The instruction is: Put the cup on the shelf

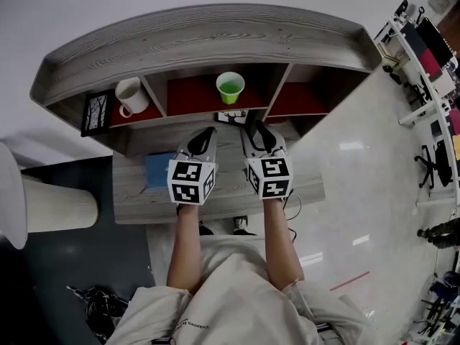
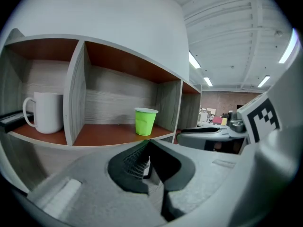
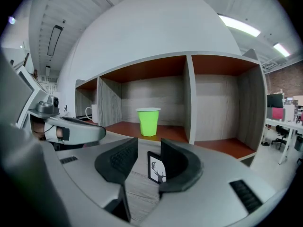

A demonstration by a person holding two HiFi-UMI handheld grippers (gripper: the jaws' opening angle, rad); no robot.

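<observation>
A green cup (image 1: 230, 88) stands upright in the middle compartment of the grey shelf (image 1: 201, 34), near its front edge. Both gripper views look at it straight ahead: the green cup (image 2: 145, 121) is a little right of centre in the left gripper view, and the green cup (image 3: 148, 122) is centred in the right gripper view. Both grippers hover over the desk below the shelf, well short of the cup. My left gripper (image 1: 208, 131) (image 2: 149, 144) has its jaws together and empty. My right gripper (image 1: 253, 124) (image 3: 149, 143) has a gap between its jaws. A small deer-print card (image 3: 156, 168) stands on the desk in that gap, ungripped.
A white mug (image 1: 131, 96) sits in the left compartment beside a black picture frame (image 1: 95, 112). The right compartment (image 1: 298, 99) holds nothing. A blue pad (image 1: 157, 171) lies on the desk (image 1: 136, 196) left of my left gripper. Office chairs (image 1: 431, 160) stand far right.
</observation>
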